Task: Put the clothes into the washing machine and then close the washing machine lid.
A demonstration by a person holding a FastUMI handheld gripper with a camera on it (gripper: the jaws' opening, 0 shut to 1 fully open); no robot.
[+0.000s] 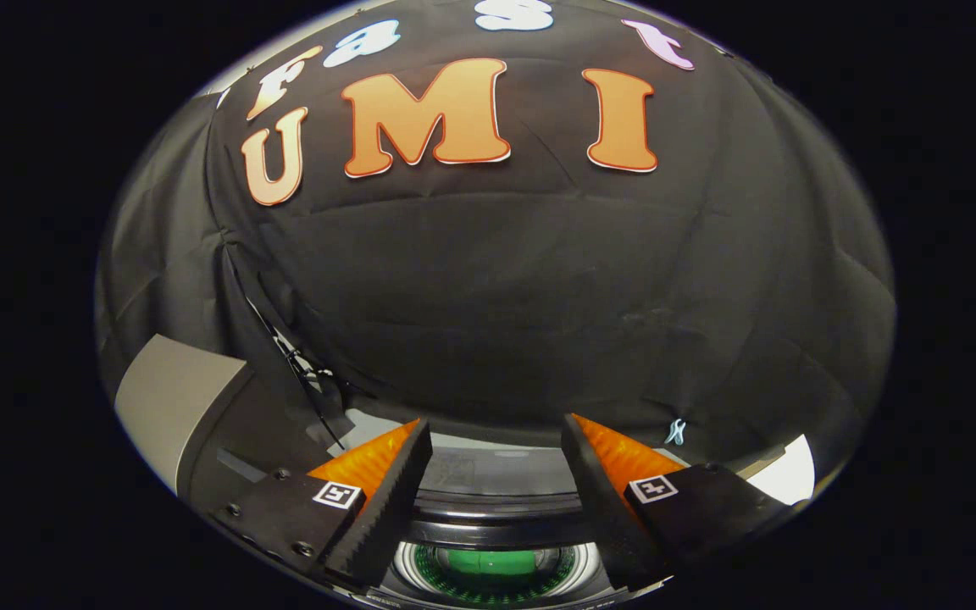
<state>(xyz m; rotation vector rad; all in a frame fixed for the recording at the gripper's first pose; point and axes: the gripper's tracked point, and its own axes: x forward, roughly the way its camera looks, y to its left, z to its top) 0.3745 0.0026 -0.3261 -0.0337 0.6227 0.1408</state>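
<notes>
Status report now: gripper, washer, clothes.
Gripper open, empty, above the washing machine. Green garment down in the drum. Raised lid off to one side, not yet closed.

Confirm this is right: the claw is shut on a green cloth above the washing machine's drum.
Not quite. In the gripper view the claw is open, its fingers apart and holding nothing. The green cloth already lies down inside the drum of the washing machine, below and between the fingers.
</notes>
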